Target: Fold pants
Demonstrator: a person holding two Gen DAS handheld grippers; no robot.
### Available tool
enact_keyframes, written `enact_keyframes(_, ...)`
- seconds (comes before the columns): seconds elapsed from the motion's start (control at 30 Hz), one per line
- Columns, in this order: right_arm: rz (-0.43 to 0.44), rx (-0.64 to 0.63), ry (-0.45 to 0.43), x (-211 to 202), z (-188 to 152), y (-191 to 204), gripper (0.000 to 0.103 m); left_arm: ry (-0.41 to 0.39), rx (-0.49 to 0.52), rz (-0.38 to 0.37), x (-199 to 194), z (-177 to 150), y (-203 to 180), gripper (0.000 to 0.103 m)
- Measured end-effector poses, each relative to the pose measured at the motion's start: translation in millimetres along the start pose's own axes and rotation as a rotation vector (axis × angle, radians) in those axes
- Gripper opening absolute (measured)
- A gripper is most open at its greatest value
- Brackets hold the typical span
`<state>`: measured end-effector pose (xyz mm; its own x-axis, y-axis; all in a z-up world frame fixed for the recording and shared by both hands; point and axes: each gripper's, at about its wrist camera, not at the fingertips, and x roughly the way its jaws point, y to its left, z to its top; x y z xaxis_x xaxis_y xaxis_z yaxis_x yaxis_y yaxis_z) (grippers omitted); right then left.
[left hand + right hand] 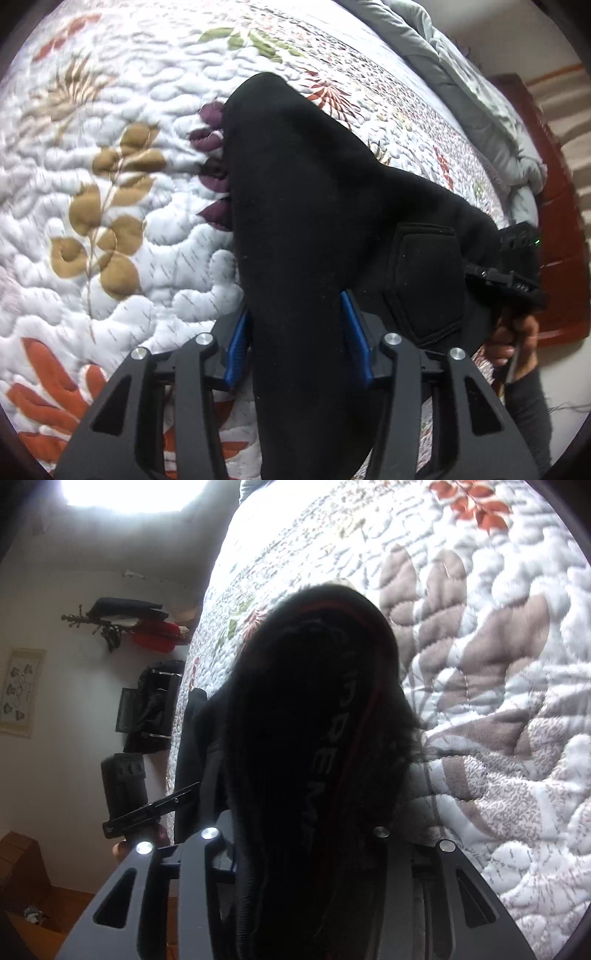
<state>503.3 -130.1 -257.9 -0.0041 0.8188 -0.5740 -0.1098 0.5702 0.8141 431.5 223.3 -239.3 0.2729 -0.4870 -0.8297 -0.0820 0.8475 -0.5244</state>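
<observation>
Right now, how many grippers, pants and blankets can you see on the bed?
Grippers: 2, the left gripper and the right gripper
Pants: 1, black
Blankets: 2, the flowery quilt and a grey blanket
Total: 5

Both hand-held grippers [295, 332] [306, 849] part-open, angled down
</observation>
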Motion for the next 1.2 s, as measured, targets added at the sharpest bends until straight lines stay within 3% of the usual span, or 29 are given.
enact_keyframes(0.13, -0.060, -0.043, -0.030, -23, -3, 13, 0.056, -0.078, 0.002, 0.004, -28, -9, 7, 0.064)
enact_keyframes(0.23, -0.136, -0.082, -0.106, -57, -6, 27, 0.056, -0.183, 0.022, 0.022, -62, -12, 5, 0.075)
enact_keyframes(0.27, -0.190, -0.115, -0.152, -70, -7, 37, 0.054, -0.216, 0.022, 0.023, -71, -12, 4, 0.077)
enact_keyframes(0.37, -0.240, -0.155, -0.273, -100, -3, 67, 0.045, -0.319, 0.014, 0.044, -93, -1, 3, 0.088)
enact_keyframes(0.43, -0.187, -0.194, -0.295, -101, 3, 88, 0.041, -0.297, -0.008, 0.078, -86, 14, 2, 0.088)
enact_keyframes(0.53, -0.150, -0.213, -0.239, -72, 12, 104, 0.038, -0.231, -0.035, 0.163, -58, 34, 5, 0.086)
enact_keyframes(0.63, -0.183, -0.158, -0.188, -49, 16, 73, 0.033, -0.171, -0.056, 0.226, -33, 38, 13, 0.085)
enact_keyframes(0.67, -0.192, -0.144, -0.180, -42, 15, 63, 0.028, -0.158, -0.069, 0.225, -27, 39, 18, 0.086)
enact_keyframes(0.73, -0.224, -0.118, -0.168, -36, 11, 37, 0.004, -0.150, -0.071, 0.224, -21, 38, 23, 0.087)
enact_keyframes(0.77, -0.211, -0.100, -0.167, -36, 10, 20, 0.000, -0.148, -0.067, 0.223, -20, 39, 25, 0.088)
enact_keyframes(0.83, -0.148, -0.059, -0.170, -36, 12, 1, 0.000, -0.149, -0.059, 0.225, -18, 38, 24, 0.089)
enact_keyframes(0.9, -0.139, -0.062, -0.177, -38, 11, 2, 0.000, -0.159, -0.054, 0.229, -19, 39, 23, 0.088)
enact_keyframes(0.97, -0.110, -0.080, -0.200, -50, 5, 13, 0.000, -0.189, -0.058, 0.196, -32, 33, 17, 0.078)
enact_keyframes(1.0, -0.093, -0.093, -0.219, -58, 0, 20, 0.004, -0.210, -0.056, 0.192, -42, 28, 15, 0.078)
enact_keyframes(1.1, -0.040, -0.148, -0.254, -88, -28, 45, 0.008, -0.291, 0.018, 0.212, -77, -4, 1, 0.081)
enact_keyframes(1.2, -0.024, -0.228, -0.229, -94, -66, 75, 0.008, -0.333, 0.075, 0.231, -98, -47, -8, 0.084)
